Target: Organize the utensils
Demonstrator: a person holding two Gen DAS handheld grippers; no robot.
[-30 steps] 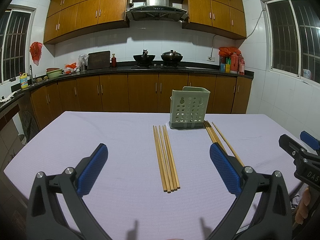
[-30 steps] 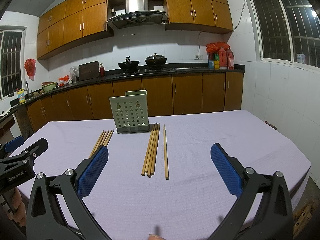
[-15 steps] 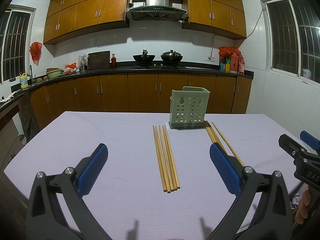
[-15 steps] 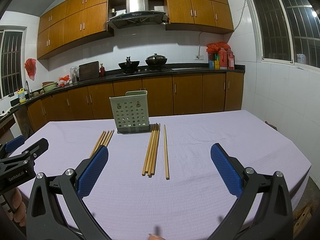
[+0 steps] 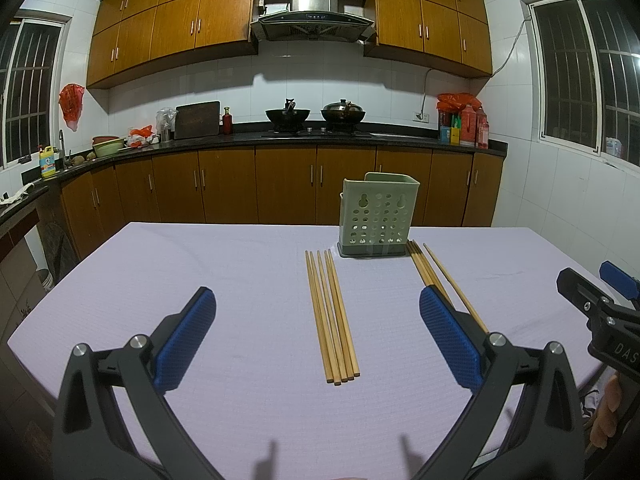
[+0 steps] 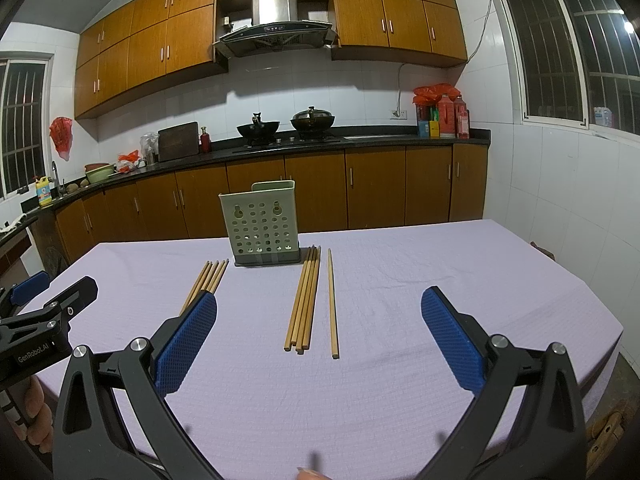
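We found the pale green perforated utensil holder (image 5: 378, 216) standing upright on the lilac tablecloth (image 5: 224, 280), right of centre in the left wrist view and left of centre in the right wrist view (image 6: 262, 224); what lay inside it we could not tell. A bundle of wooden chopsticks (image 5: 332, 316) lay flat in the middle of the left wrist frame, its far ends near the holder's left base corner. A second bundle (image 6: 304, 300) lay at centre in the right wrist frame, with a single chopstick (image 6: 333, 304) just beside it on the right, apart from the rest.

Our left gripper (image 5: 318, 340) hung low over the cloth with its blue pads (image 5: 186, 340) spread wide, holding nothing. Our right gripper (image 6: 320, 340) was likewise spread wide and held nothing.

Behind the table we saw wooden cabinets (image 5: 224, 188) under a dark counter, two black woks (image 5: 316, 114) on the hob below a steel range hood (image 5: 314, 8), and barred windows (image 5: 588, 80) at both edges of the frame
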